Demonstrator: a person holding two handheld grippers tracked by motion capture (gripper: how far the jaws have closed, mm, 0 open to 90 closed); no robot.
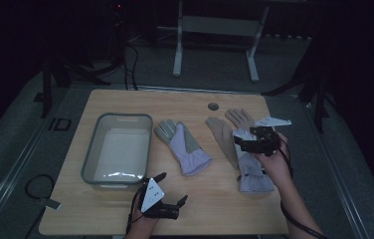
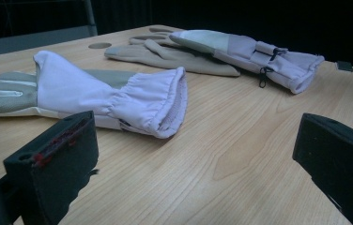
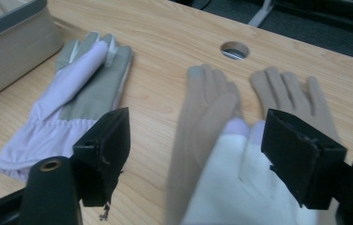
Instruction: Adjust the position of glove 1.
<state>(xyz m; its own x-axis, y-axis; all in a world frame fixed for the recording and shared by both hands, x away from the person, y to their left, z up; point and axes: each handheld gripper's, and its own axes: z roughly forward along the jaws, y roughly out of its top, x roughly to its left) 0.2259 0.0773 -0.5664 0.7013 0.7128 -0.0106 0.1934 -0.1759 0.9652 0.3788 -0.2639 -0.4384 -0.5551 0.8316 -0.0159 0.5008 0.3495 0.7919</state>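
A wooden table [image 1: 125,209] in a dark room. From left: a grey plastic tub [image 1: 91,158]; near the front edge, the left gripper [image 1: 171,188], jaws spread over bare wood; a lilac-and-grey glove [image 1: 185,147]; two beige gloves [image 1: 222,134] under a second lilac glove [image 1: 251,172], the right gripper [image 1: 238,140] spread above it, gripping nothing.

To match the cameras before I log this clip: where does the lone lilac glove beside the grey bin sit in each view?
High view: lilac glove at table centre, right of the grey bin.
Left gripper view: left half, cuff nearest the camera.
Right gripper view: left side, fingers pointing away.
Shared landmark: round hole in the tabletop.
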